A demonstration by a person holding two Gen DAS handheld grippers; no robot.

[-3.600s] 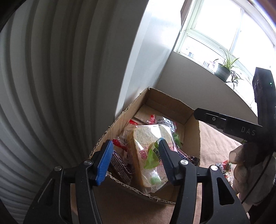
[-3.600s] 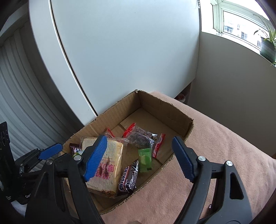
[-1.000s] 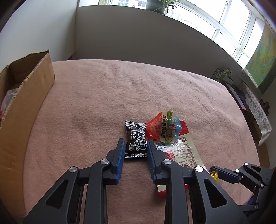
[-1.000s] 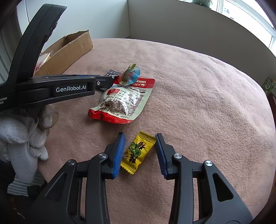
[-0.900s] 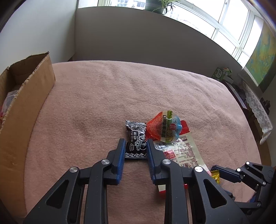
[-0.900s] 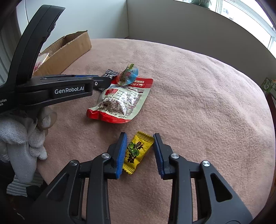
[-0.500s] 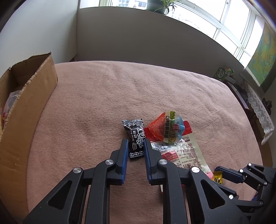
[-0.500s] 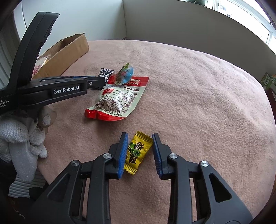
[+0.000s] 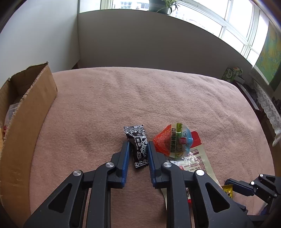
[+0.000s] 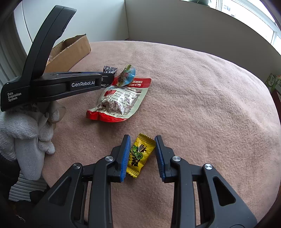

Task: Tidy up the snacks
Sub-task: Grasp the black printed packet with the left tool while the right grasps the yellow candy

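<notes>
My left gripper (image 9: 137, 146) is closed on a black candy wrapper (image 9: 137, 144) lying on the pink blanket (image 9: 123, 98); both blue pads touch its sides. My right gripper (image 10: 142, 141) straddles a yellow candy (image 10: 139, 154); the left pad touches it, the right pad stands a little off. A round orange and blue snack cup (image 9: 173, 140) rests on a red and white pouch (image 10: 121, 100) beside the black candy. The cardboard box (image 9: 26, 112) holding snacks stands at the left.
A low grey wall and windows with a potted plant (image 9: 163, 7) run behind the blanket. A side table with a lace cloth (image 9: 267, 105) and a green packet (image 9: 228, 74) stands at the right edge. The gloved hand (image 10: 26, 126) holds the left gripper.
Both grippers left the box and came down over the blanket. The left jaws have narrowed onto the black candy. The right jaws have narrowed around the yellow candy.
</notes>
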